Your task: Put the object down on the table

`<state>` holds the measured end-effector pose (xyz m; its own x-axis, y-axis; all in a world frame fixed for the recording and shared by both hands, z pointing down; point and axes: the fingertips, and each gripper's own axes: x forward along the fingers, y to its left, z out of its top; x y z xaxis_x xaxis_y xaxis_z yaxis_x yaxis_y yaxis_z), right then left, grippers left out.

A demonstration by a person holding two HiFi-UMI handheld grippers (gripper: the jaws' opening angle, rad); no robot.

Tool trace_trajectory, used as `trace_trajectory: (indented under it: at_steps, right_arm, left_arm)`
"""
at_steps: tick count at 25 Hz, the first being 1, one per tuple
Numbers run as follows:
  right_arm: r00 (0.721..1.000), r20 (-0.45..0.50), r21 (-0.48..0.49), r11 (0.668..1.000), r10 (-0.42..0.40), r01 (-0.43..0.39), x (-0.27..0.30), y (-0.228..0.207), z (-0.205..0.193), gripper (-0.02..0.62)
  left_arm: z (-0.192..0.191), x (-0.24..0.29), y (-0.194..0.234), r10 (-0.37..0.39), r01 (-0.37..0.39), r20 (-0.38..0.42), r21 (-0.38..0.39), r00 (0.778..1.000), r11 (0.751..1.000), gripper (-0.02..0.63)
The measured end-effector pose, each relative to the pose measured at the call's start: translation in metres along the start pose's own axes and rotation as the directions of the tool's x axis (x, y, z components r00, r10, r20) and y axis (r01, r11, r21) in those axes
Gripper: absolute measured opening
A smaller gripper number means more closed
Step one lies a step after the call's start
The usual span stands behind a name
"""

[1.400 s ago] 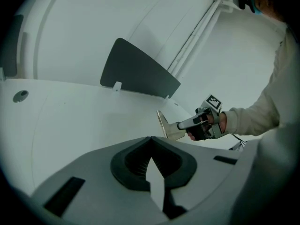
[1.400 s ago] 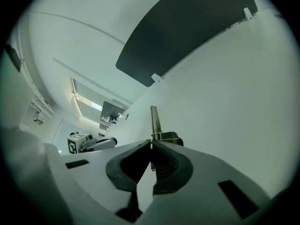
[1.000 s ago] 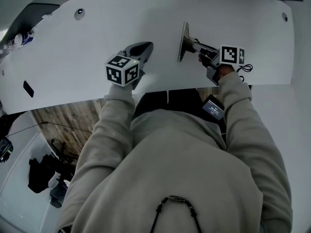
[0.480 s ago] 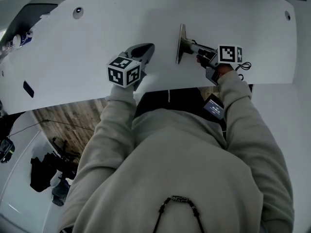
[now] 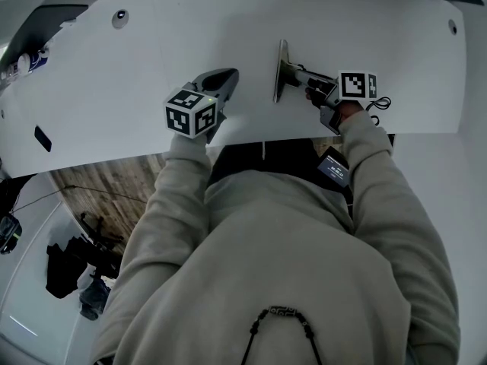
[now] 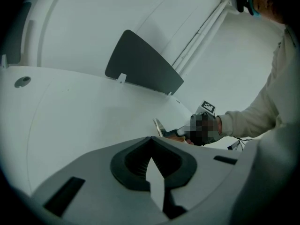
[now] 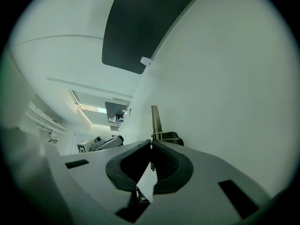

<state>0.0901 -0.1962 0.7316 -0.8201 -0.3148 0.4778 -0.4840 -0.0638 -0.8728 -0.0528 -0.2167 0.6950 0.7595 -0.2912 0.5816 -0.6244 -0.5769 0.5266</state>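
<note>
Starting at the left, the tabletop (image 5: 106, 67) is bare white apart from a small round grommet (image 5: 120, 19) near its far edge and a small dark mark (image 5: 43, 138) by its left edge. Close to the middle of the near edge, the left gripper (image 5: 221, 80) points away from the person with its jaws together and nothing between them. It has no part in the placing, and I judge it sits there simply to be out of the other hand's way.

Just right of it, a little in from the near edge, is the metal object (image 5: 281, 68). It is a thin, flat plate standing on edge, with a short stem running rightward from it. The right gripper (image 5: 313, 90) reaches in from the right with its jaws clamped on that thin stem, which holds the plate upright rather than lying flat. The object is low over the tabletop near its middle, but no view settles whether the plate's lower edge touches the surface.

Gripping by the stem looks sensible, since it leaves the plate free to meet the tabletop first. The put-down seems close but is not yet done, as the jaws have not let go. What remains, as I read it, is to settle the object fully and part the jaws. A plate left balanced on edge could tip when freed.
</note>
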Motion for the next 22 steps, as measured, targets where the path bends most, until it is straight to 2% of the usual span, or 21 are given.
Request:
trace_trajectory:
  at_steps: [4, 7, 8, 10, 12, 18, 22]
  right_arm:
    - [1.000, 0.008, 0.029, 1.000, 0.008, -0.008, -0.002, -0.005, -0.001, 0.026]
    - [1.000, 0.017, 0.046, 0.999, -0.016, 0.015, -0.001, -0.005, -0.001, 0.029]
    - [1.000, 0.014, 0.048, 0.999, -0.019, 0.018, 0.004, -0.002, 0.000, 0.043]
    - [1.000, 0.008, 0.056, 0.998, -0.010, 0.009, 0.017, 0.006, 0.003, 0.139]
    - [1.000, 0.004, 0.058, 0.998, -0.006, 0.006, 0.021, 0.009, 0.003, 0.178]
    - [1.000, 0.020, 0.044, 0.999, 0.015, -0.016, 0.008, 0.013, 0.007, 0.184]
    - [1.000, 0.009, 0.049, 0.999, -0.008, 0.008, 0.005, 0.006, 0.003, 0.184]
  left_arm:
    - [-0.005, 0.001, -0.003, 0.004, -0.004, -0.002, -0.005, 1.000, 1.000, 0.002]
    - [-0.007, -0.002, -0.002, 0.011, -0.011, 0.001, -0.013, 1.000, 1.000, 0.002]
    - [-0.007, -0.005, 0.003, 0.010, -0.010, 0.001, -0.019, 1.000, 1.000, 0.002]
    - [-0.005, -0.012, 0.014, 0.005, -0.005, -0.002, -0.029, 1.000, 1.000, 0.002]
    - [-0.004, -0.014, 0.019, 0.006, -0.006, 0.000, -0.032, 1.000, 0.999, 0.002]
    - [0.000, -0.011, 0.015, 0.017, -0.017, 0.020, -0.018, 1.000, 1.000, 0.002]
    - [0.008, -0.013, 0.012, 0.018, -0.017, 0.038, -0.015, 0.999, 1.000, 0.003]
